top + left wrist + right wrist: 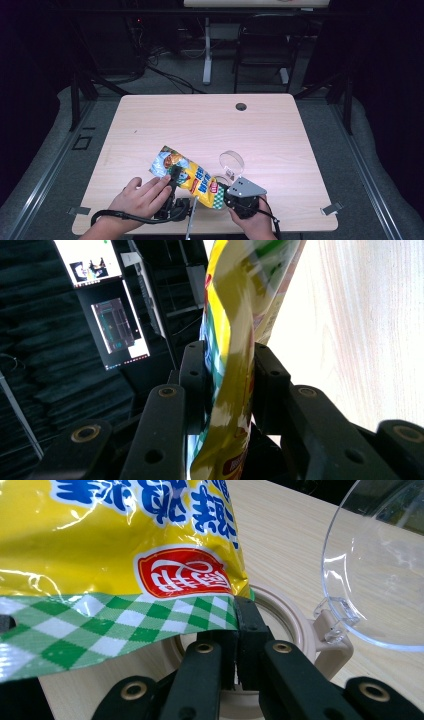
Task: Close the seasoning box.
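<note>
The yellow snack bag [187, 176] lies in the lower middle of the high view, near the table's [200, 125] front edge, with its long axis running diagonally: one end, printed with a picture, points to the upper left of the frame, and the green-and-white checked end points to the lower right. In the left gripper view the bag [235, 340] stands on edge, rising from the bottom centre to the top of the frame between the two black jaws. The left gripper [229, 371] has its jaws partly spread, about as far apart as the bag's thickness, and both pads lie against the foil, pinching it from either side. In the high view this gripper [174, 176] sits at the bag's middle, under the person's left hand [142, 197]. The right gripper [235, 625] has its jaws pressed together, clamping the corner of the checked end in the centre of the right gripper view, where the bag [115, 545] fills the upper left. Below those jaws sits a round beige container [290, 625], its clear lid [380, 565] hinged open at the upper right. In the high view the right gripper [225, 192] is at the bag's lower right end, its grey plate on top, with the clear lid [231, 162] just above it.
</note>
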Tool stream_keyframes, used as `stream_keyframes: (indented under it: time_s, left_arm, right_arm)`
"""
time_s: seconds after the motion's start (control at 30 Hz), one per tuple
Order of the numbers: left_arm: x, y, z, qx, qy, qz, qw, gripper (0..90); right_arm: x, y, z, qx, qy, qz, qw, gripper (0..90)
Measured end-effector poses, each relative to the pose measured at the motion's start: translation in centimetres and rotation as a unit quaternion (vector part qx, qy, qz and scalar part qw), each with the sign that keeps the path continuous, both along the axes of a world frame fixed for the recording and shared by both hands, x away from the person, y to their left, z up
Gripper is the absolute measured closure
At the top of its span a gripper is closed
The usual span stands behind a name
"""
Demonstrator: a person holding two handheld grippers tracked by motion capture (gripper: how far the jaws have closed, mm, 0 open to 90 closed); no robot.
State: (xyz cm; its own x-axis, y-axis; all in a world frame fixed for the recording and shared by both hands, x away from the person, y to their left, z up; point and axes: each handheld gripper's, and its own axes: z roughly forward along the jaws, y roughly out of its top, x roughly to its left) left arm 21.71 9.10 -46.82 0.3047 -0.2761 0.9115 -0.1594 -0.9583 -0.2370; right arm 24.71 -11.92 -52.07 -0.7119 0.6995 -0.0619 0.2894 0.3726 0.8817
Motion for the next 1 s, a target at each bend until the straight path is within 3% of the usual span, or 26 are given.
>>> stream_keyframes:
  time_s: [0.57, 1.0]
  left_arm:
    - [-0.07, -0.36, 0.51, 0.016, 0.005, -0.007, 0.9998, 74.5]
    - [-0.03, -0.48, 0.62, 0.016, 0.011, -0.010, 0.9998, 74.9]
  right_arm:
    - [0.09, -0.09, -0.05, 0.006, 0.004, -0.001, 1.0000, 88.6]
    - [0.14, -0.22, -0.06, 0.006, 0.007, 0.000, 1.0000, 88.6]
